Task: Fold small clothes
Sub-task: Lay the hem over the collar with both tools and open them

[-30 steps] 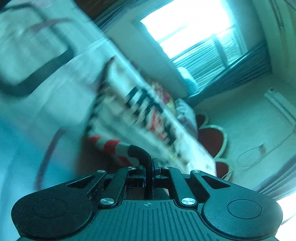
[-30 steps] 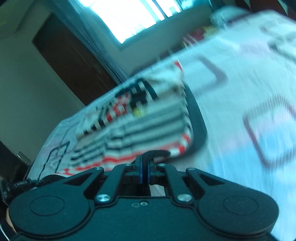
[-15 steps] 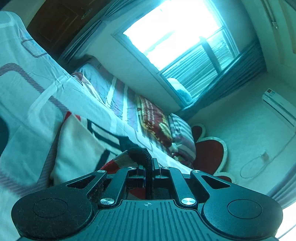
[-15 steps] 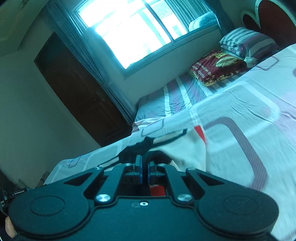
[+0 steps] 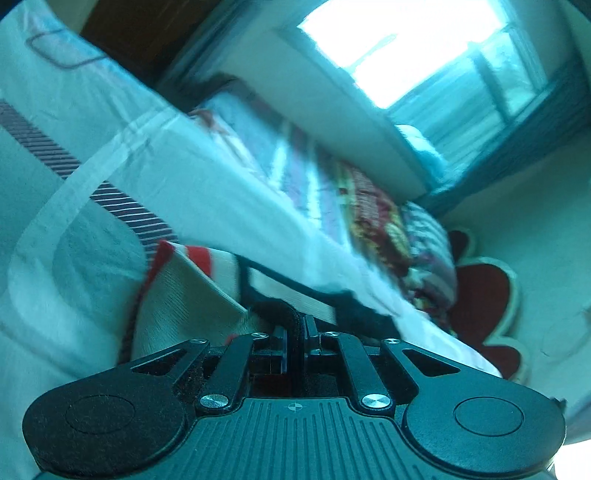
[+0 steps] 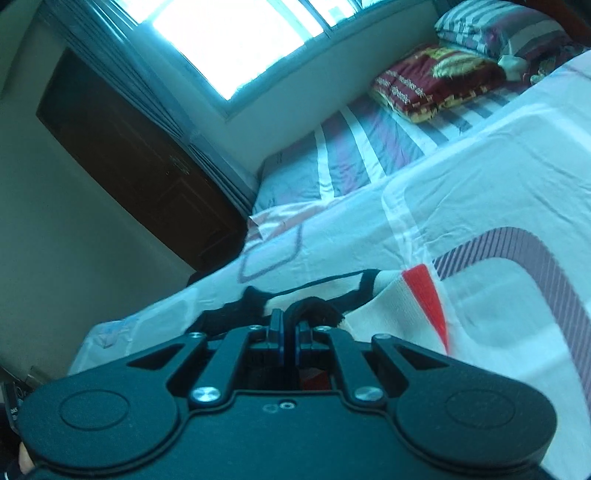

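Note:
A small cream garment (image 5: 184, 295) with red and black stripes lies low on the patterned white bedsheet (image 5: 74, 240). My left gripper (image 5: 295, 325) is shut on its dark edge, with cloth bunched at the fingertips. In the right wrist view the same garment (image 6: 399, 295) shows a red patch and black trim. My right gripper (image 6: 291, 325) is shut on its black edge. Most of the garment is hidden behind both gripper bodies.
The bedsheet (image 6: 480, 184) stretches ahead. A striped blanket (image 6: 351, 155), a red patterned pillow (image 6: 436, 81) and a striped pillow (image 6: 487, 26) lie at the head of the bed. A dark wooden door (image 6: 129, 155) and a bright window (image 6: 240, 37) stand behind.
The garment was held spread open in the air a second ago. Both grippers have lowered it onto the sheet, still shut on its edge, and the striped front no longer shows.

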Demonstrator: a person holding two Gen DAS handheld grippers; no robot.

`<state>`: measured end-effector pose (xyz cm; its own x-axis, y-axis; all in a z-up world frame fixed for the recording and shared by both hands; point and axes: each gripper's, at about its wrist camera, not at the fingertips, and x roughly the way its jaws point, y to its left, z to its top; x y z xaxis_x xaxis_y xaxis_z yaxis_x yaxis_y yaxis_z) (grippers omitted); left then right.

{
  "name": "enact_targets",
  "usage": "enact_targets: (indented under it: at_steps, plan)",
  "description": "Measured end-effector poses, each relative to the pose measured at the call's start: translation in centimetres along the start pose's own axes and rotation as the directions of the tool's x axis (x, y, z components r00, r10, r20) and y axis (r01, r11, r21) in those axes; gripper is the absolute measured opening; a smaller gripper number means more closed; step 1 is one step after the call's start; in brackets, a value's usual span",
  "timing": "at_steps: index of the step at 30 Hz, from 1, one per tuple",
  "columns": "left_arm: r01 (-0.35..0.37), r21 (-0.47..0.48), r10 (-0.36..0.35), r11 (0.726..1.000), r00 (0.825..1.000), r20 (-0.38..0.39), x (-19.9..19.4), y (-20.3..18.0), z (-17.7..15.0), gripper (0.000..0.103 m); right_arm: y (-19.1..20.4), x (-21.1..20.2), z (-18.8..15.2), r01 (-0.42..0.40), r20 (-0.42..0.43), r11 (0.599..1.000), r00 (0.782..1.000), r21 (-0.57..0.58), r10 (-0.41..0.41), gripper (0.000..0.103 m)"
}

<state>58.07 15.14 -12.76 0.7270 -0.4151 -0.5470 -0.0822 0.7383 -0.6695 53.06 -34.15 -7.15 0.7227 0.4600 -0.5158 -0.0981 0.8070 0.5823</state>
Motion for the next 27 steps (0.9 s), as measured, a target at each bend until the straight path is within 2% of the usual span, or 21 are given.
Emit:
enact_targets:
  at_steps: [1,3,4,5,6,8,9,11,13,15,17,18,19,21,22,25,26,27]
  plan:
    - [0.0,-0.014,0.0,1.0,1.0,-0.006,0.8,0.3,0.1,0.006,-0.1,0.9,0.0,0.006,0.012,1.0,1.0,-0.02,-0.006,0.011]
    - [0.024,-0.043,-0.024,0.999,1.0,-0.003,1.8,0.6,0.2,0.007,0.0,1.9,-0.3,0.045,0.059,0.997,0.997,-0.061,-0.041,0.026]
    - [0.041,-0.053,-0.041,0.998,0.999,0.001,1.9,0.7,0.2,0.012,0.0,2.0,-0.5,0.058,0.093,0.996,0.994,-0.066,-0.052,0.042]
    - [0.058,-0.056,-0.058,0.997,0.998,0.011,2.0,0.6,0.1,0.034,-0.1,2.2,-0.5,0.069,0.13,0.995,0.99,-0.069,-0.059,0.059]
    - [0.075,-0.05,-0.074,0.996,0.997,0.027,1.9,0.5,0.0,0.062,-0.2,2.1,-0.7,0.073,0.158,0.995,0.986,-0.071,-0.061,0.063]
    - [0.081,-0.014,-0.08,0.997,0.994,0.077,1.2,0.1,0.0,0.078,-0.3,2.0,-0.6,0.055,0.156,0.996,0.987,-0.067,-0.044,0.057]
    - [0.068,0.0,-0.067,0.998,0.993,0.093,0.8,-0.2,0.1,0.079,-0.5,1.7,-0.4,0.047,0.157,0.997,0.987,-0.067,-0.036,0.056]
    - [0.058,0.035,-0.06,0.998,0.994,0.089,0.5,-0.3,0.3,0.079,-0.4,1.0,-0.3,0.063,0.163,0.995,0.985,-0.078,-0.049,0.051]
    - [-0.021,0.156,0.011,0.987,0.998,0.062,0.6,-1.1,0.4,0.078,-0.2,0.1,-0.3,0.068,0.167,0.992,0.985,-0.106,-0.05,0.05]
    - [-0.077,0.288,0.076,0.954,0.997,0.016,1.1,-2.1,-0.1,0.078,0.2,-0.1,-0.3,0.095,0.14,0.984,0.987,-0.154,-0.073,0.05]
    - [-0.095,0.379,0.112,0.921,0.993,-0.025,1.6,-2.9,-0.6,0.076,0.5,0.7,-0.1,0.108,0.086,0.975,0.992,-0.193,-0.093,0.05]
    - [-0.115,0.414,0.14,0.903,0.99,-0.03,1.8,-3.1,-0.7,0.067,0.7,1.6,0.0,0.12,0.044,0.97,0.993,-0.213,-0.113,0.05]
    - [-0.133,0.443,0.166,0.887,0.986,-0.035,2.0,-3.4,-1.2,0.064,0.9,2.3,0.0,0.128,0.007,0.964,0.992,-0.233,-0.129,0.05]
    - [-0.194,0.498,0.226,0.845,0.974,-0.004,2.3,-3.9,-1.9,0.045,1.5,3.5,-0.5,0.152,-0.026,0.946,0.986,-0.287,-0.167,0.051]
    - [-0.213,0.528,0.239,0.822,0.971,0.02,2.2,-4.1,-2.3,0.045,1.9,4.2,-0.7,0.168,-0.042,0.933,0.981,-0.317,-0.191,0.052]
    - [-0.24,0.554,0.24,0.797,0.968,0.073,1.7,-4.3,-3.1,0.033,3.6,5.3,-1.5,0.224,-0.031,0.878,0.965,-0.424,-0.262,0.054]
    - [-0.246,0.547,0.239,0.8,0.967,0.086,1.4,-4.4,-3.3,0.027,4.2,5.4,-1.8,0.244,-0.013,0.857,0.96,-0.454,-0.28,0.047]
    - [-0.258,0.546,0.241,0.797,0.965,0.104,1.1,-4.5,-3.4,0.017,4.9,5.5,-2.4,0.252,0.004,0.834,0.958,-0.491,-0.288,0.032]
